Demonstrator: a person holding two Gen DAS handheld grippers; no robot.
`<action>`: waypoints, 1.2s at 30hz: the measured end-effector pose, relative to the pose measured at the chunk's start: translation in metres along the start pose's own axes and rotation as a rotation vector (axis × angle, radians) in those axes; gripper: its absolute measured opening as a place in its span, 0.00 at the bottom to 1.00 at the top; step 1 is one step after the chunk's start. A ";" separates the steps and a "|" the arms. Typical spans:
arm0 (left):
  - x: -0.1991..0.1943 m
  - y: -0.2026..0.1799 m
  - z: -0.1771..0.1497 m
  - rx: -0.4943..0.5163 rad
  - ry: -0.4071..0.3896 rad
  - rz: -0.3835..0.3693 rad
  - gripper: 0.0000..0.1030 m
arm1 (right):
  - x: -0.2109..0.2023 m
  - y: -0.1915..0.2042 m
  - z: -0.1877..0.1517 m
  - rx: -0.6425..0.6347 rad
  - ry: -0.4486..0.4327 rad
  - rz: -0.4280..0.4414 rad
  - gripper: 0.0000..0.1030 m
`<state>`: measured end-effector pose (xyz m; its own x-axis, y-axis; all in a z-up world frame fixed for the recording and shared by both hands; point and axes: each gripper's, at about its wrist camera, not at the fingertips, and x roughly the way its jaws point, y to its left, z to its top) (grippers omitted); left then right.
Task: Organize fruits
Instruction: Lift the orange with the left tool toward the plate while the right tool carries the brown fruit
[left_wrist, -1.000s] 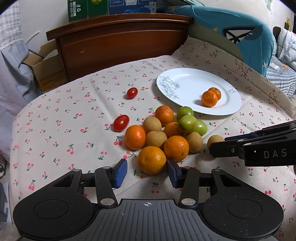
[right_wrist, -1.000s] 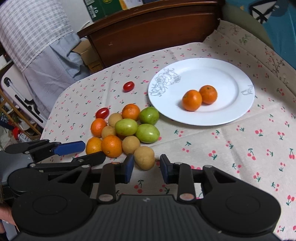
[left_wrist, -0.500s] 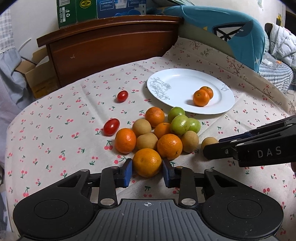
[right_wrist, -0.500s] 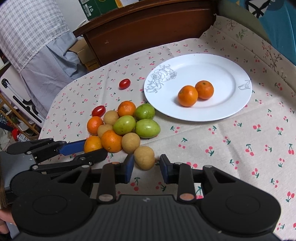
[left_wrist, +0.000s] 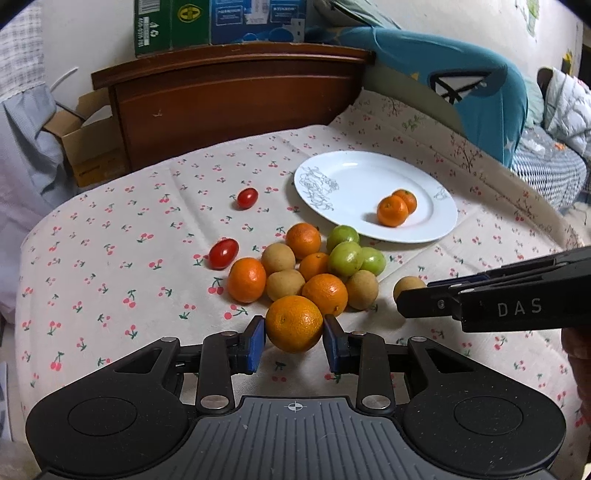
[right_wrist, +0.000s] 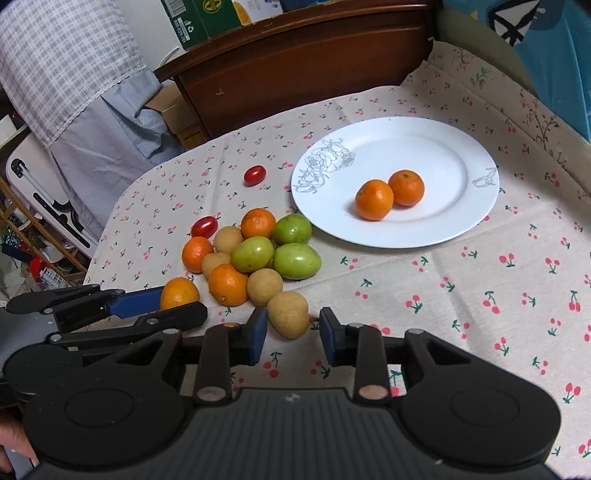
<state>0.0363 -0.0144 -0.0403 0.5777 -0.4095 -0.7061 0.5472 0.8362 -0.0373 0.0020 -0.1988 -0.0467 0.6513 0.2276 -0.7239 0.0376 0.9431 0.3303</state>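
Observation:
My left gripper (left_wrist: 294, 343) is shut on an orange (left_wrist: 294, 324) at the near edge of a fruit pile (left_wrist: 317, 266) on the cherry-print cloth. The pile holds oranges, brown round fruits and green fruits (left_wrist: 346, 257). My right gripper (right_wrist: 289, 334) has a brown fruit (right_wrist: 288, 314) between its fingertips: the left pad touches it and a narrow gap shows at the right pad. A white plate (right_wrist: 424, 147) behind the pile carries two oranges (right_wrist: 373, 199). Two cherry tomatoes (left_wrist: 247, 197) (left_wrist: 223, 253) lie left of the pile.
A dark wooden headboard (left_wrist: 240, 99) stands behind the table, with boxes on top. A teal cushion (left_wrist: 461, 74) is at the back right. Bare cloth lies right of the pile (right_wrist: 480, 295). The table edge drops off at the left.
The left gripper's jaws have come together from wide apart onto the near orange. The right gripper and the brown fruit have stayed as they were.

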 end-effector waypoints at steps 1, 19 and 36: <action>-0.002 0.000 0.001 -0.007 -0.006 0.003 0.30 | -0.001 0.000 0.000 0.001 -0.004 0.002 0.30; -0.020 -0.007 0.032 -0.093 -0.107 0.015 0.30 | -0.025 0.002 0.020 0.002 -0.087 0.044 0.30; 0.006 -0.003 0.083 -0.137 -0.130 -0.039 0.30 | -0.035 -0.027 0.071 0.001 -0.183 0.010 0.30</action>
<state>0.0881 -0.0494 0.0141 0.6362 -0.4789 -0.6049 0.4883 0.8570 -0.1649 0.0320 -0.2492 0.0129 0.7786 0.1887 -0.5984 0.0315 0.9408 0.3376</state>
